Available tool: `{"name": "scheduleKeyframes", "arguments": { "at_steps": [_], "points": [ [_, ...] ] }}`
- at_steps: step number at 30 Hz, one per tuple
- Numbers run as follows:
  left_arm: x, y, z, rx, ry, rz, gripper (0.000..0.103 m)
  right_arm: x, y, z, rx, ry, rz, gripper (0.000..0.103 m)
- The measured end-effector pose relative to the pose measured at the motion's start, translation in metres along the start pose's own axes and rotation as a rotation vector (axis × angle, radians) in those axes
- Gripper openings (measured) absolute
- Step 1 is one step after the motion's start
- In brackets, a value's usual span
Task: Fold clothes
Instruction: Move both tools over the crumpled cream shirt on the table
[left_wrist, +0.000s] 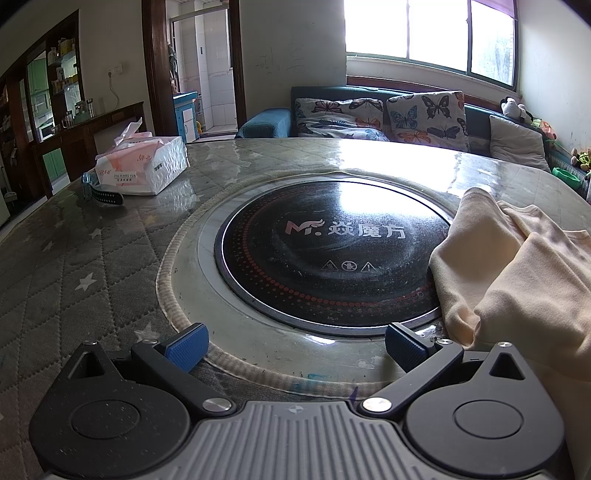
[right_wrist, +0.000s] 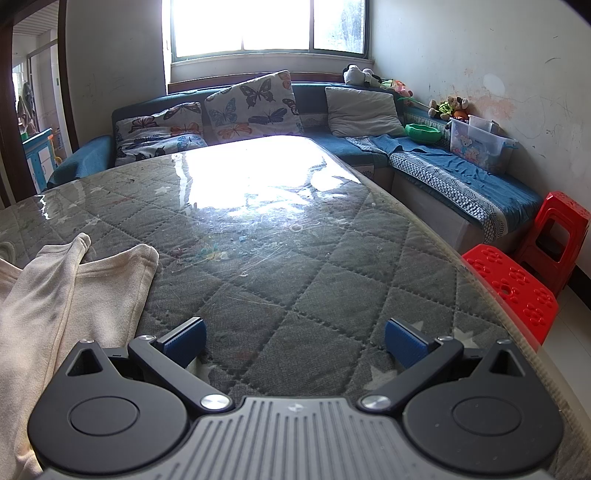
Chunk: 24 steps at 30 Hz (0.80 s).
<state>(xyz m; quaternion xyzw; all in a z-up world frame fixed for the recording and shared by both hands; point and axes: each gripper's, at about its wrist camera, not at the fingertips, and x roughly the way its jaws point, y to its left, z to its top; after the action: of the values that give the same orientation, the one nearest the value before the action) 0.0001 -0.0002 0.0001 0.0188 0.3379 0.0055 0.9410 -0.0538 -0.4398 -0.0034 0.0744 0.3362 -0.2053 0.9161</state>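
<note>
Cream clothing lies crumpled on the table, just to the right of my left gripper and partly over the rim of the round black cooktop ahead of it. Through the right wrist camera I see the same garment to the left of my right gripper, two sleeve or leg ends pointing away from me; the frame edge cuts off the rest, so I cannot tell what kind of garment it is.

On the cooktop I read a pale "M" logo followed by Chinese characters, with three small warning symbols below. Far ahead to the left of the left gripper stands a tissue pack printed "ZHU XIANG YUAN"; its smaller print is too blurred to read. A dark strap lies just beside it, and I cannot make out what it is.

Both grippers tilt down toward the tabletop with jaws spread wide and nothing between the blue pads. Neither touches the cloth. Glare from the window washes out the far tabletop.
</note>
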Motion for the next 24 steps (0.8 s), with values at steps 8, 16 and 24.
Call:
{"name": "scheduleKeyframes", "arguments": {
  "at_steps": [8, 16, 24],
  "points": [
    [0.003, -0.001, 0.003, -0.003, 0.008, 0.003, 0.103, -0.001, 0.013, 0.004, -0.017, 0.005, 0.000, 0.103],
    [-0.010, -0.013, 0.001, 0.004, 0.020, 0.002, 0.103, -0.028, 0.006, -0.006, -0.052, 0.001, 0.067, 0.103],
    [-0.037, -0.028, -0.001, 0.013, -0.006, -0.039, 0.103, -0.068, 0.004, -0.021, -0.096, -0.032, 0.160, 0.103]
  ]
}}
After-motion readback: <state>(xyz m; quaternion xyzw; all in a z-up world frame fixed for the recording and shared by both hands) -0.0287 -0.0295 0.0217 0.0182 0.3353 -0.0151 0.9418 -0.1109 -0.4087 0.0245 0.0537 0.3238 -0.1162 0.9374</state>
